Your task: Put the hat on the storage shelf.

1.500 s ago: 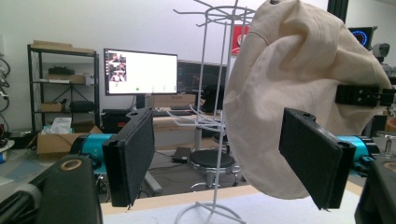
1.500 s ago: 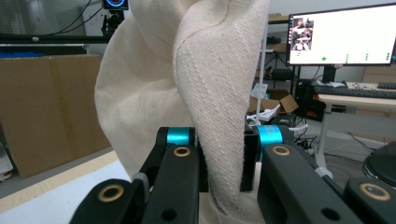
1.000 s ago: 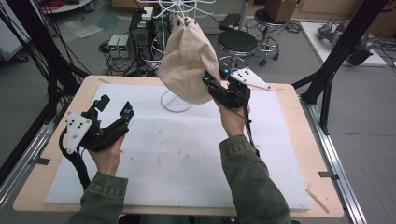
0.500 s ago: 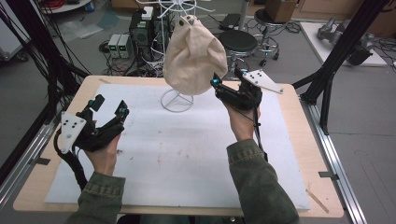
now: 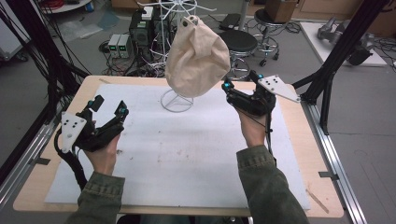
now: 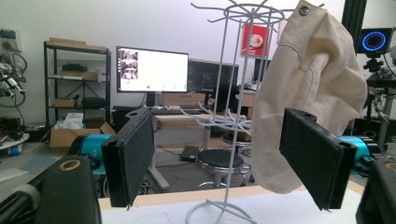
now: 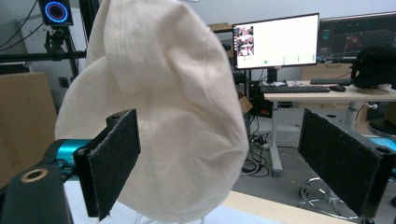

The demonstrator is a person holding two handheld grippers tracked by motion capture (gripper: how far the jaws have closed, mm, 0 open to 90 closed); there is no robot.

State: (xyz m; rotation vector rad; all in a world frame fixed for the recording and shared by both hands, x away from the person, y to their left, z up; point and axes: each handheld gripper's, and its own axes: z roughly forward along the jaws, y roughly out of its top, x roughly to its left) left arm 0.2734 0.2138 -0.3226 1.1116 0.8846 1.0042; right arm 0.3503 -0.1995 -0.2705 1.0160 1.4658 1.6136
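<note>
High view is showing my cream cloth bag (image 5: 197, 58) hanging by its metal eyelet from a hook of the white wire rack (image 5: 176, 100) at the table's (image 5: 51, 163) far edge, so the hanging looks done. My right tool (image 5: 228, 87) has just been opening its jaws and is sitting wide and empty just beside the slack, creased bag, while my left tool (image 5: 110, 106) is waiting wide open, well apart.

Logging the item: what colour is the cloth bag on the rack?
Plain cream bag, clearest in the right gripper view.

Cream cloth bag (image 5: 197, 58) hangs from wire rack (image 5: 173, 28).
</note>
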